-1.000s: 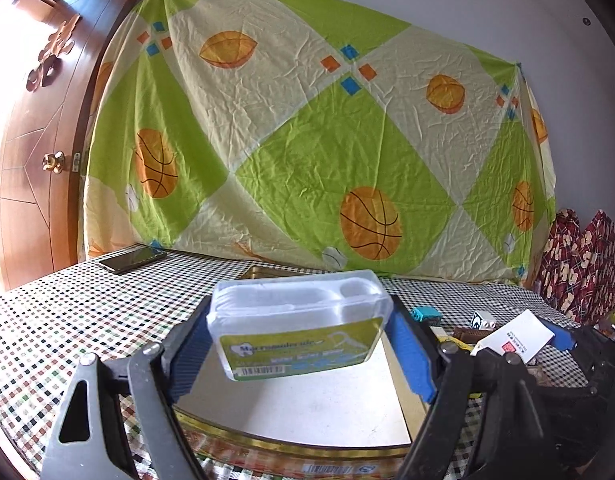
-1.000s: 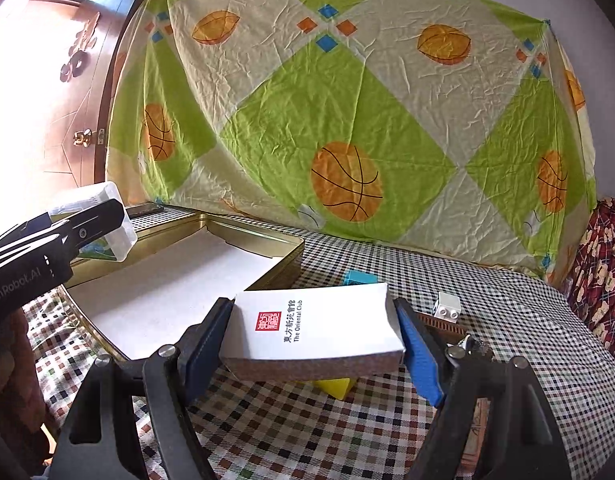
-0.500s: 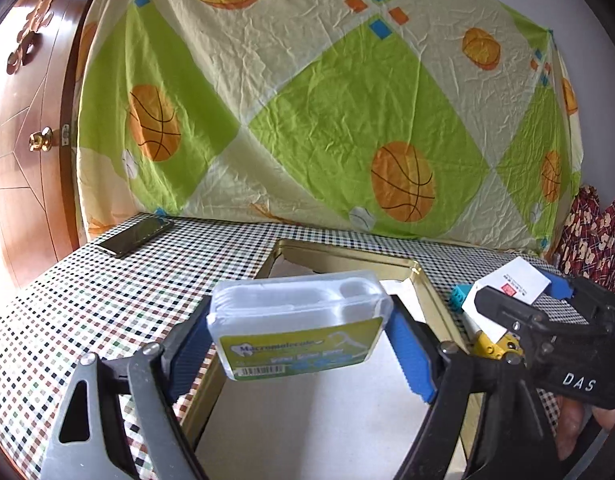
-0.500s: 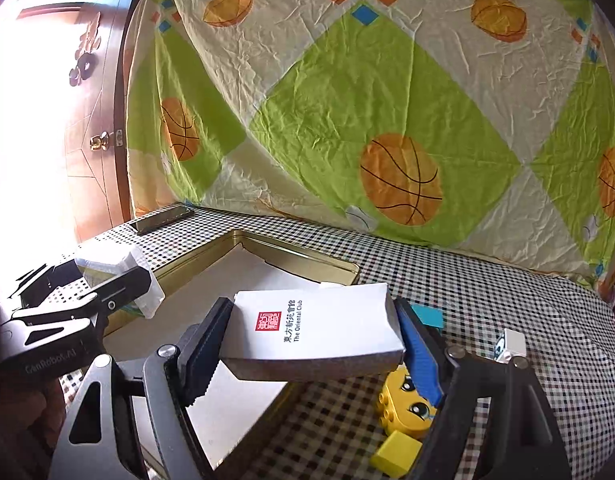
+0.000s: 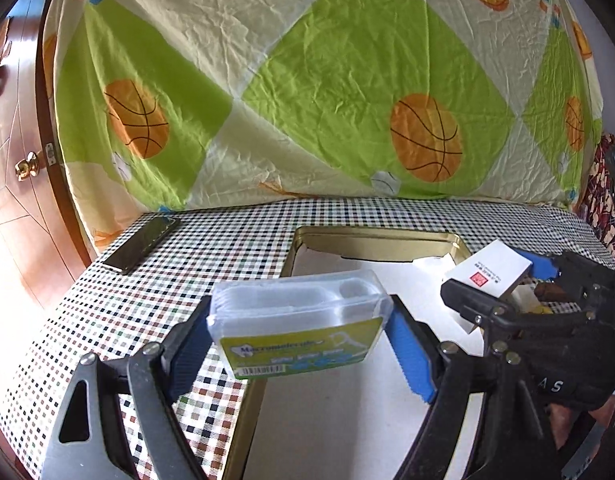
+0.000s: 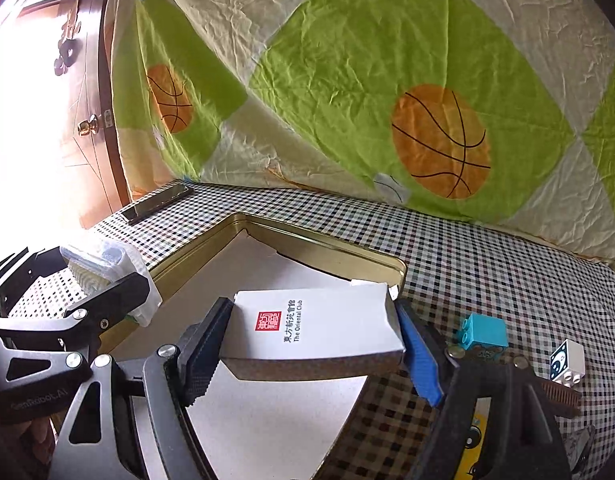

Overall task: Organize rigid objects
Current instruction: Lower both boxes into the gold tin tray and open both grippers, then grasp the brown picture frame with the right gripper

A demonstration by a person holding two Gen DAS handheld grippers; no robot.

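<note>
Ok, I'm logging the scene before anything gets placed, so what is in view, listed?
floss box: 1, clear with green label, held in left gripper above the tin's left rim
card box: 1, white with red stamp, held in right gripper over the tin
tin: 1, gold, paper-lined, on table
phone: 1, dark, far left of table
blocks: teal, white, right of tin
comb: 1, brown, right
tablecloth: checked
sheet: green, basketballs, behind
door: wooden, left
left gripper: shut
right gripper: shut
</note>
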